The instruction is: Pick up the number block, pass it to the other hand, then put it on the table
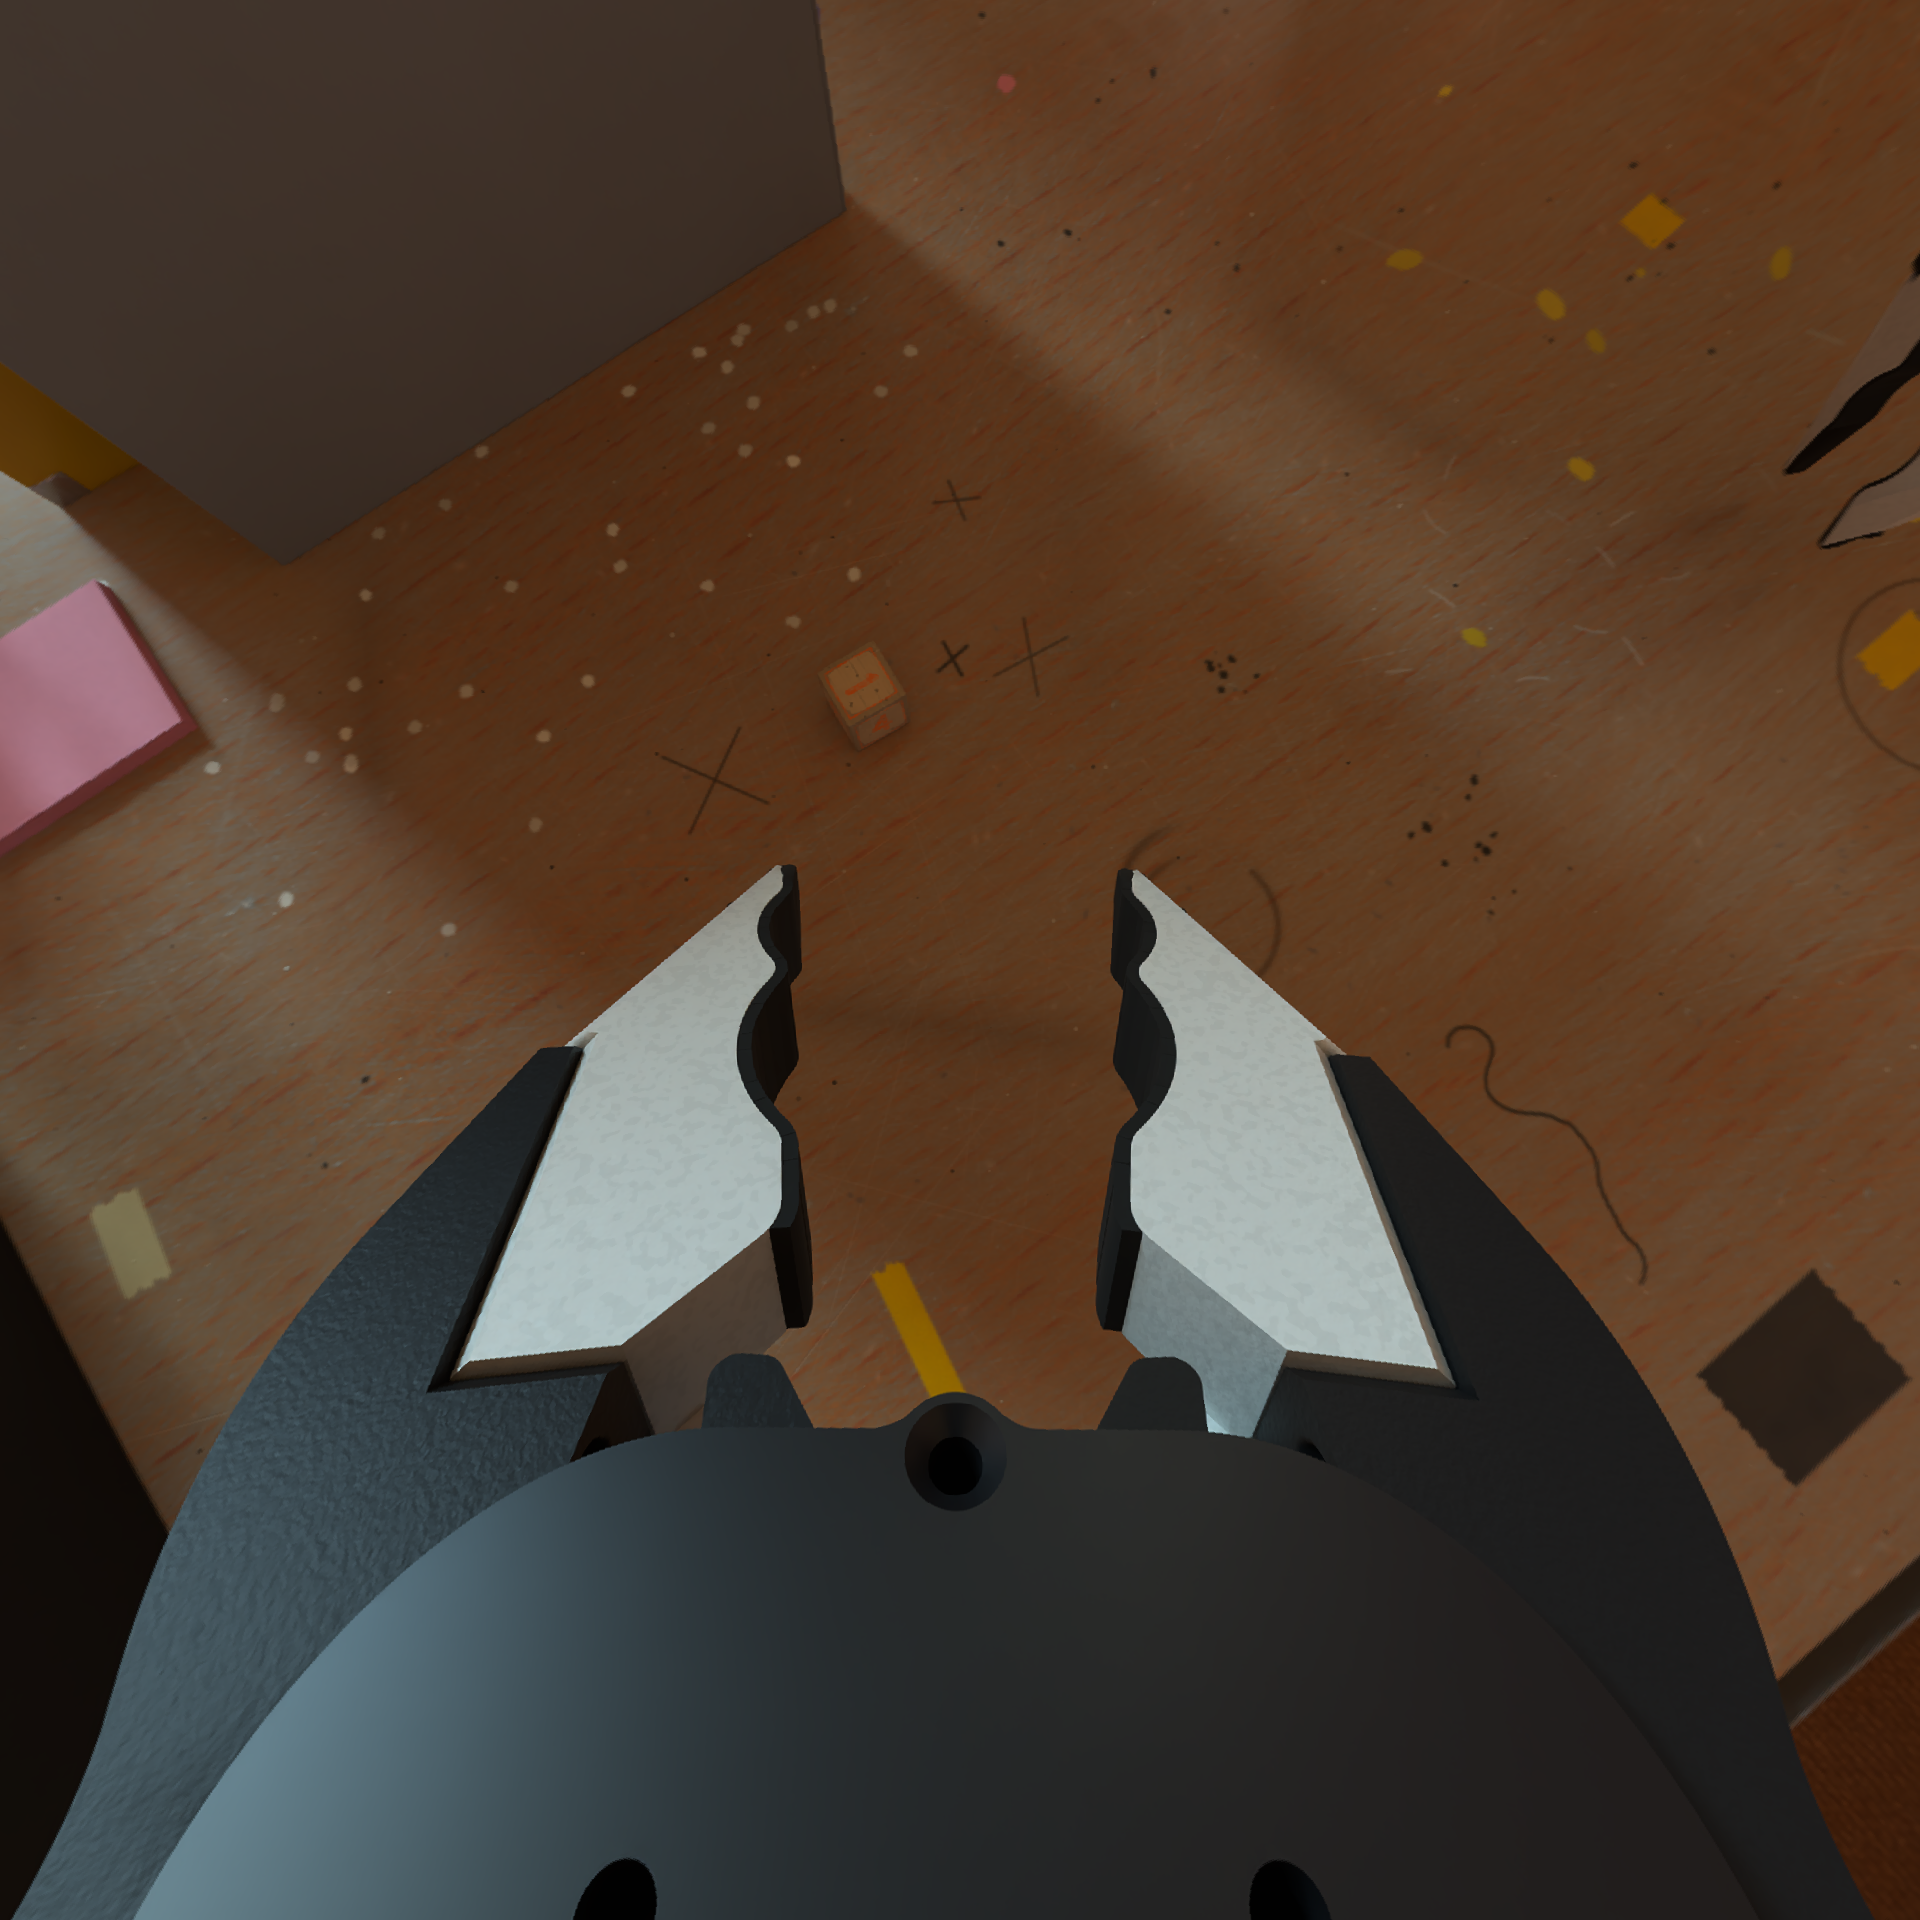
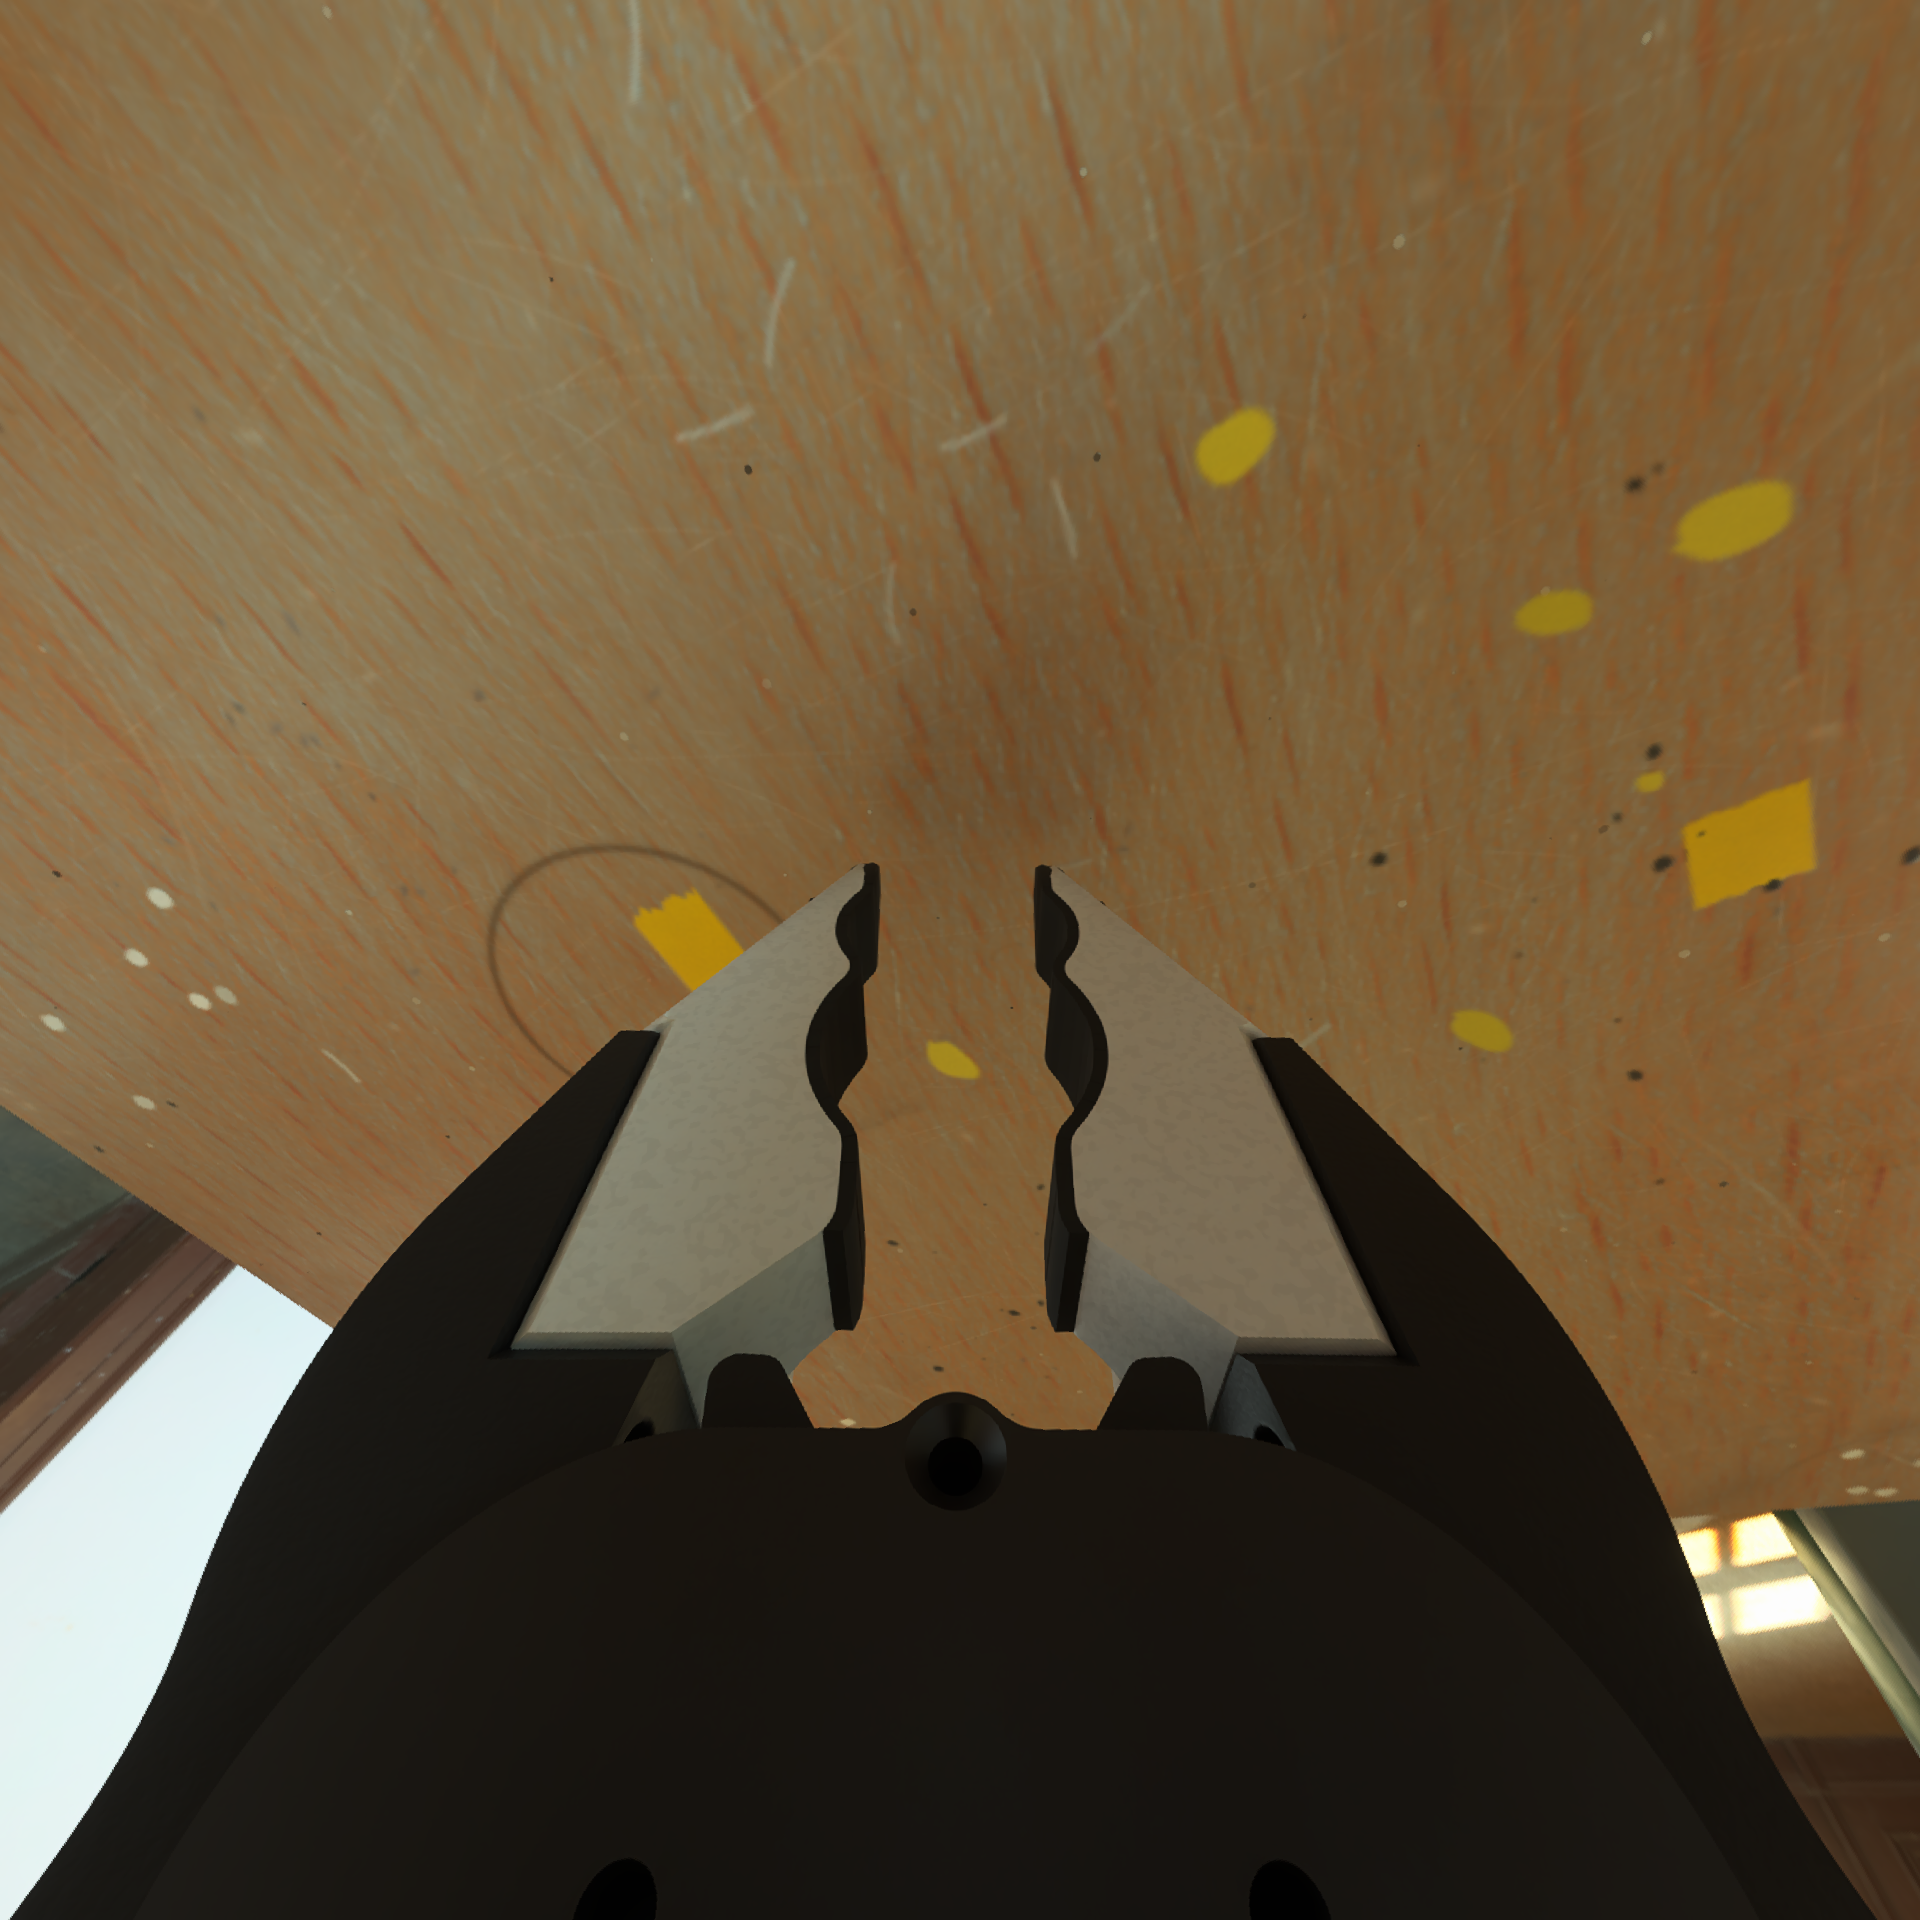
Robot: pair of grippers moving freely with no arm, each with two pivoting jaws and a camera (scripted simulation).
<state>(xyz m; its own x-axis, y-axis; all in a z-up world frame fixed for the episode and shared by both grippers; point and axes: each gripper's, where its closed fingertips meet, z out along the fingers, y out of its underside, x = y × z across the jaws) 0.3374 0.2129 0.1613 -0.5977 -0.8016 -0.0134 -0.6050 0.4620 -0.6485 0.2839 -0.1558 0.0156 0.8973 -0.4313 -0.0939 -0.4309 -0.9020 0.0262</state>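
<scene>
Left gripper hangs high over the worktop, jaws wide apart, nothing between 'em. The number block sits on the wood well ahead of the tips, a small pale cube w/ orange print on its top face, turned at an angle to the fingers. Pen crosses just beside it on one side, a bigger cross nearer the gripper. Pink pad way off to the side, big dark box beyond: neither in the way.

Right gripper is low over bare wood, jaws parted but narrower, empty too. Block not in its view. Yellow tape scrap inside a pen ring beside one finger, yellow paint spots further off.

So it looks like step one, the pick, not yet made. To do it well, imo: bring the left gripper forward and down until the block is centred between the tips, twist the wrist so the pads meet two flat opposite faces, not corners. Grab it low on the tips so part of the block sticks out; the right gripper needs free faces for the handover. Close gently, it's small and could skid or pop out if pinched off-centre.
</scene>
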